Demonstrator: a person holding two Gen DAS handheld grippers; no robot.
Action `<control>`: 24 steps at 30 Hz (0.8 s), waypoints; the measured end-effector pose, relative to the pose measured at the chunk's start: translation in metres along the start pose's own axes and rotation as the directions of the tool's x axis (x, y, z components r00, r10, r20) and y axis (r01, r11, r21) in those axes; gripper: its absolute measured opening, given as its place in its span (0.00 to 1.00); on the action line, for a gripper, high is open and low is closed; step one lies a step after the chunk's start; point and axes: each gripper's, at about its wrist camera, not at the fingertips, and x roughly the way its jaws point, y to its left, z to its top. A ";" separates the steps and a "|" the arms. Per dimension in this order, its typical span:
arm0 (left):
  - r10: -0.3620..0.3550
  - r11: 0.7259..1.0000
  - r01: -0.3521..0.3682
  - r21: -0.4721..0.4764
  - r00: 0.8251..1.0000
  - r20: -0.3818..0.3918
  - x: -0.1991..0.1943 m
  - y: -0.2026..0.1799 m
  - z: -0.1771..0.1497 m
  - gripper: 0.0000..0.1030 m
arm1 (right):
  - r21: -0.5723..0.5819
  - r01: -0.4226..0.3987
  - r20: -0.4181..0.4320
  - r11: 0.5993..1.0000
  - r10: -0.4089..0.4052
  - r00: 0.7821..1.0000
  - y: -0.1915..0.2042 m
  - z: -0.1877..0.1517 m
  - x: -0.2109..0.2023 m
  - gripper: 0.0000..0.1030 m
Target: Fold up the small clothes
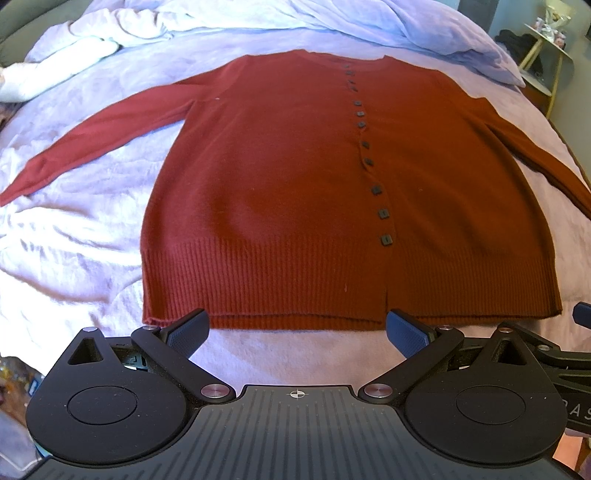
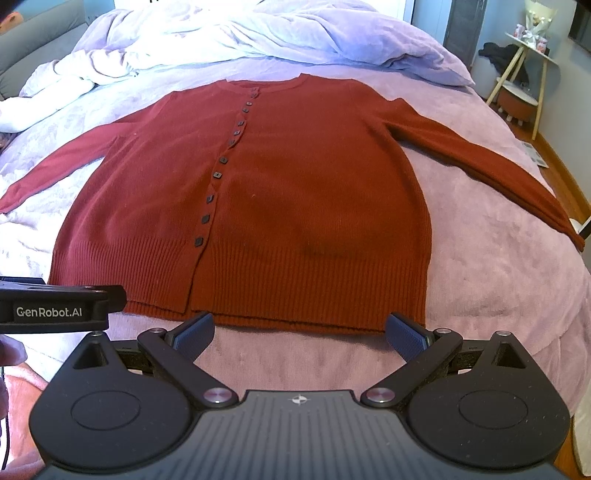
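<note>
cardigan (image 1: 295, 192), dark red fine knit, lies flat and face up on a bed covered with a lilac blanket (image 1: 92, 240) of soft, slightly creased pile. body buttoned shut along a row of small dark square buttons (image 1: 376, 189); wide ribbed band at the hem; round neckline at the far end; both long sleeves spread outward and angled toward the near edge. rumpled pale duvet (image 2: 207, 33) heaped beyond the collar. left gripper (image 1: 297, 332) sits low at the near edge, its blue textured fingers (image 1: 188, 328) spread wide apart, holding nothing, tips just beside the hem on the garment's left half. right gripper (image 2: 300, 332) likewise spread wide and empty, tips just at the hem on the right half; whether any tip touches the fabric cannot be told. small round side table (image 2: 532, 55) stands at far right, its contents too small to identify.
</note>
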 end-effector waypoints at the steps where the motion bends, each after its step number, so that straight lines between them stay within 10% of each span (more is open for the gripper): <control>1: 0.000 1.000 0.000 -0.002 1.000 -0.001 0.000 0.000 0.001 1.00 | -0.002 0.000 0.001 1.000 0.000 1.000 0.000 0.000 0.000 0.96; 24: -0.018 1.000 0.018 -0.012 1.000 -0.001 0.006 0.004 0.012 1.00 | -0.084 -0.006 0.098 0.996 0.015 0.995 0.005 0.007 -0.003 0.96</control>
